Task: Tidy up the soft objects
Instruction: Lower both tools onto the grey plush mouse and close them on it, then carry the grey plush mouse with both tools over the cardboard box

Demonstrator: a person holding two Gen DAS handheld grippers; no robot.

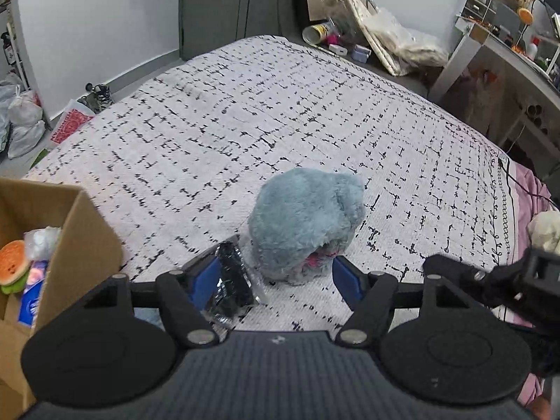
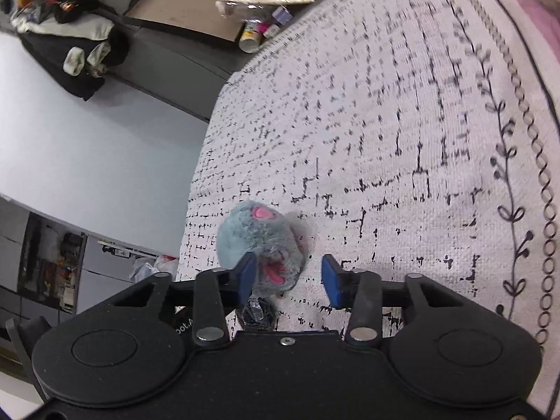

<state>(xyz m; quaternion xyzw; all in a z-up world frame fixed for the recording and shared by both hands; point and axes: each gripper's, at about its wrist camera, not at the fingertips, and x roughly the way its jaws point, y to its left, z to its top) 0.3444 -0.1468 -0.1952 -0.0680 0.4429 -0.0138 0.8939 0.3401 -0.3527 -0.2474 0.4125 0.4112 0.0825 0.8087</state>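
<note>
A fluffy blue-grey plush toy (image 1: 304,224) with pink patches lies on the patterned bedspread (image 1: 245,122). My left gripper (image 1: 276,276) is open, its blue pads on either side of the toy's near end. A black packet in clear plastic (image 1: 232,280) lies beside the left pad. In the right wrist view the same toy (image 2: 262,241) lies just ahead of my open right gripper (image 2: 288,276), against its left pad; the black packet (image 2: 257,311) is under the gripper. The right gripper's body shows at the right edge of the left wrist view (image 1: 507,280).
A cardboard box (image 1: 70,238) at the left holds a burger-shaped plush (image 1: 14,262) and packets. A pink sheet (image 1: 532,203) edges the bed on the right. Clutter, bags and a desk (image 1: 490,52) surround the bed.
</note>
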